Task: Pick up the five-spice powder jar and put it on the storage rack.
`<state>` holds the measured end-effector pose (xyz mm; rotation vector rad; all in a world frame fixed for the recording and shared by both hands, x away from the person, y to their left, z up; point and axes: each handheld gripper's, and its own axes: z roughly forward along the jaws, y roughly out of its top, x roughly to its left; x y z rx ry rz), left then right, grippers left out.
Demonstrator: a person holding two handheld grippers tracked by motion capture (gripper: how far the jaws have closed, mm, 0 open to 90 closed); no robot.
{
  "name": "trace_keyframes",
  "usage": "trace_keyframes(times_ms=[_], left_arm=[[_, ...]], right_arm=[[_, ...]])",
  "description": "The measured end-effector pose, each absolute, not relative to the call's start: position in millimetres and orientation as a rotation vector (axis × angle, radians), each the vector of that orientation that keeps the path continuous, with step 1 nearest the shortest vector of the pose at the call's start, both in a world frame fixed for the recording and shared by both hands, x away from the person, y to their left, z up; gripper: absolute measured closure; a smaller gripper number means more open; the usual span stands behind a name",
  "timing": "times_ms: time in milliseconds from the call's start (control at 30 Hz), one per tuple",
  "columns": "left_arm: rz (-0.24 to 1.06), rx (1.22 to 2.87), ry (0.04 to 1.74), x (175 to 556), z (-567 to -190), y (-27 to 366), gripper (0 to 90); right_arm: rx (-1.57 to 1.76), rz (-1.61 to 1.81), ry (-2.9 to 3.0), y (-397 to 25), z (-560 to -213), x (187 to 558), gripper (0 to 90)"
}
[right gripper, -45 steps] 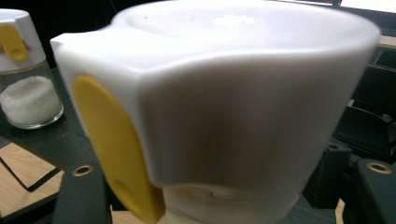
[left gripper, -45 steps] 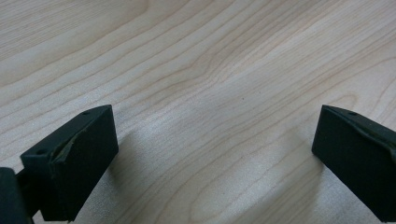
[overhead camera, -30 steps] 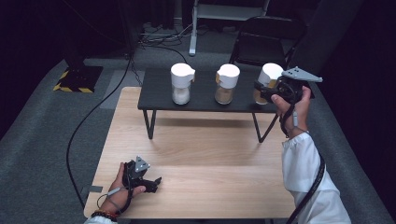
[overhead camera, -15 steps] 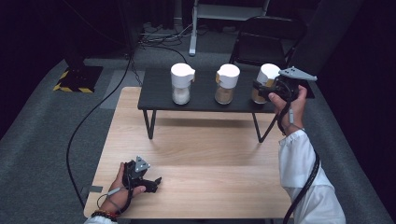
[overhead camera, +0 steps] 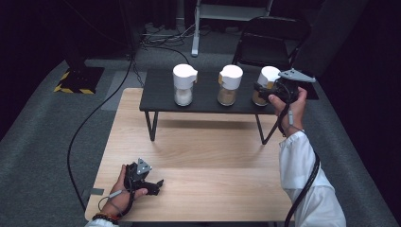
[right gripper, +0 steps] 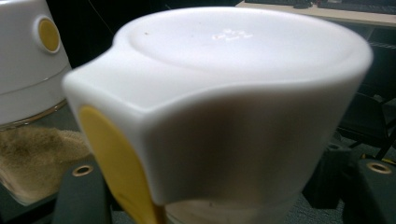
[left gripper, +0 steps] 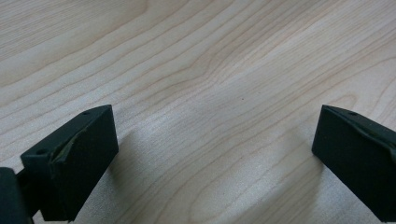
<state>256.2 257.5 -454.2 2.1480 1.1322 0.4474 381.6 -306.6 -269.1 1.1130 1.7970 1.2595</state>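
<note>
Right gripper [overhead camera: 259, 90] | jaws around rightmost jar [overhead camera: 265, 85] (contact unclear) | left gripper [overhead camera: 158, 184] released, resting on table [overhead camera: 213, 189]

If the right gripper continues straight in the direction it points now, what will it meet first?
Most likely the right-hand jar on the black side table. In the right gripper view its white lid sits between the jaws of the right gripper; whether they already touch it is unclear.
</note>
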Motion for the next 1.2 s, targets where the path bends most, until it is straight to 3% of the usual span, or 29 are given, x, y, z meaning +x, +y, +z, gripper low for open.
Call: trace_keyframes(times_ms=[933,1200], left_arm=[[0.447,2.149,1.128,256,-454,258,0.1],[0.446,2.149,1.127,256,-454,258,0.1]], right_arm=[[1.116,1.292,1.768,-310,-276,382,28.9],[1.122,1.312,1.762,-313,-280,383,24.5]])
